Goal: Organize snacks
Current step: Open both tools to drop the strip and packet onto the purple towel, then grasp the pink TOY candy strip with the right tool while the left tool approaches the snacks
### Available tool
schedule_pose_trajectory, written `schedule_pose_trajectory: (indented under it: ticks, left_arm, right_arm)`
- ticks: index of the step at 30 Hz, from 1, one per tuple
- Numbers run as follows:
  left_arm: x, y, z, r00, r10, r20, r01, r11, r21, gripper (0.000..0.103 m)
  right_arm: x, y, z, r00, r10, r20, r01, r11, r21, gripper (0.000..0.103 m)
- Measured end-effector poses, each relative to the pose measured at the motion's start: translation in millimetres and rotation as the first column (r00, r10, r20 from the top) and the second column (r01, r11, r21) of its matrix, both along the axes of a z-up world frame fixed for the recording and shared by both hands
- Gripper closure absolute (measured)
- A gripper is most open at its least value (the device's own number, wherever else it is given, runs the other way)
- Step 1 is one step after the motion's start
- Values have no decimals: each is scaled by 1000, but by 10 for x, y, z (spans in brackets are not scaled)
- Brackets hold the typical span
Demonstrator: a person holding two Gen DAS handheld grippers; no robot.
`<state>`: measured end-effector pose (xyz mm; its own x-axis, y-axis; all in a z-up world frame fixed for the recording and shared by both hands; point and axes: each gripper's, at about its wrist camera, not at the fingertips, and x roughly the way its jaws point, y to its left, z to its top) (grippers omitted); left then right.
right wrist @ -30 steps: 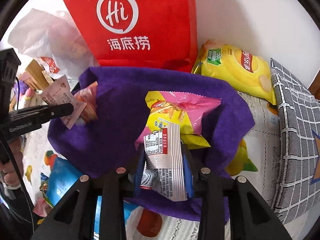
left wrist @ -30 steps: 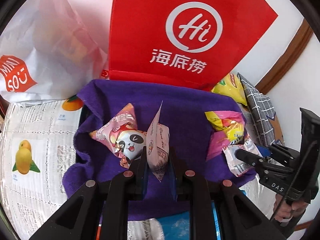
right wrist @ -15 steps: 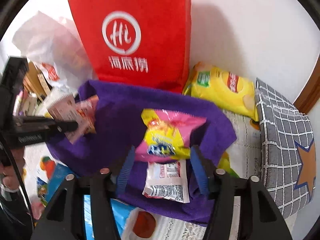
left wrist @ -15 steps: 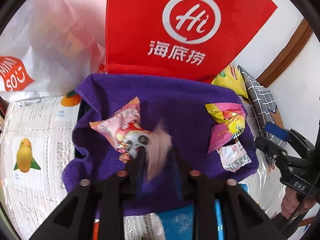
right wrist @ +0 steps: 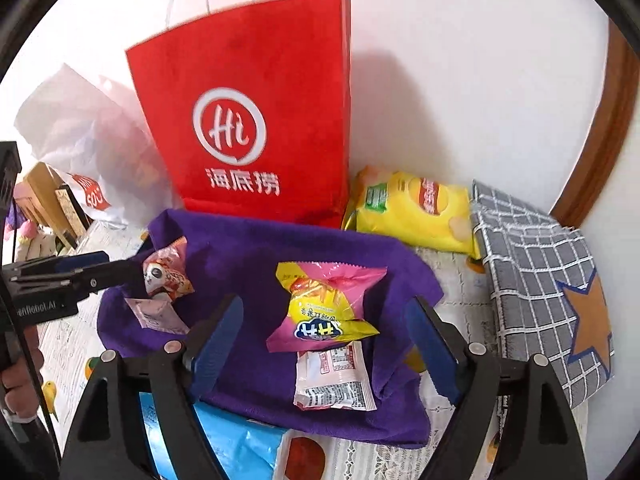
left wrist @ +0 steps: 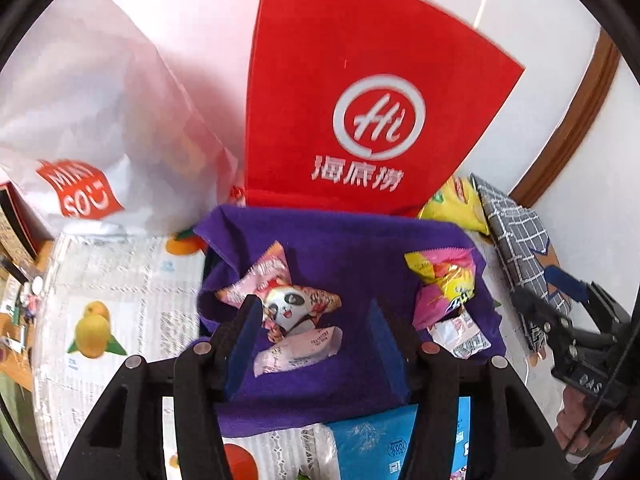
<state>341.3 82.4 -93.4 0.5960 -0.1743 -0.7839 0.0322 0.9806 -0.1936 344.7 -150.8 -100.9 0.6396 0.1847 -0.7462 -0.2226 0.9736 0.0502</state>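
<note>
A purple cloth (left wrist: 340,248) (right wrist: 248,276) lines a container and holds several snack packets. On its left lie a panda packet (left wrist: 286,300) (right wrist: 164,276) and a small pink packet (left wrist: 298,350) (right wrist: 156,314). On its right lie a yellow-pink chip bag (left wrist: 444,280) (right wrist: 328,300) and a white-red packet (left wrist: 460,332) (right wrist: 334,376). My left gripper (left wrist: 312,316) is open and empty above the pink packet. My right gripper (right wrist: 324,320) is open and empty above the white-red packet.
A red paper bag (left wrist: 360,120) (right wrist: 256,128) stands behind the cloth, a white plastic bag (left wrist: 100,128) to its left. A yellow chip bag (right wrist: 412,208) and a grey checked cushion (right wrist: 540,280) lie at right. A blue packet (right wrist: 236,444) lies in front.
Both grippers opened and let go: the left dropped the pink packet by the panda packet, the right dropped the white-red packet below the chip bag. Both pulled back.
</note>
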Motion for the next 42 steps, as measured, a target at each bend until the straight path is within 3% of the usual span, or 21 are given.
schedule_pose_trajectory:
  ticks: [4, 8, 13, 16, 18, 21, 27, 36, 42]
  left_arm:
    - [-116, 14, 162, 999, 4, 40, -3, 1000, -14, 49]
    - [-276, -18, 367, 994, 25, 103, -27, 999, 20, 49]
    - [-522, -83, 567, 986, -4, 165, -2, 999, 33, 45]
    - [-693, -92, 564, 987, -27, 161, 24, 999, 23, 40]
    - [-803, -50, 517, 988, -19, 150, 19, 1000, 0, 40]
    - [-966, 12, 400, 993, -14, 121, 17, 999, -30, 38]
    - [-1322, 119, 206, 997, 17, 72, -17, 1000, 1, 38]
    - [-1746, 237, 276, 995, 47, 87, -55, 995, 82, 38]
    - [-1902, 225, 258, 995, 49, 85, -57, 994, 94, 38]
  right_arm:
    - [-209, -40, 90, 1000, -1, 22, 0, 999, 53, 20]
    - [-478, -141, 129, 999, -33, 39, 28, 992, 125, 20]
    - [-808, -256, -8, 999, -38, -30, 43, 984, 173, 20]
    - [-1030, -327, -207, 997, -5, -81, 23, 977, 213, 28]
    - [-1185, -339, -369, 991, 51, -122, -20, 971, 238, 41]
    - [-1427, -280, -572, 984, 119, -135, -93, 978, 187, 44]
    - [-1695, -151, -759, 970, 219, -106, -202, 968, 149, 44]
    - [-1635, 30, -904, 939, 338, -62, -334, 940, 71, 43]
    - [-1615, 212, -1050, 902, 417, -113, -421, 907, -12, 44]
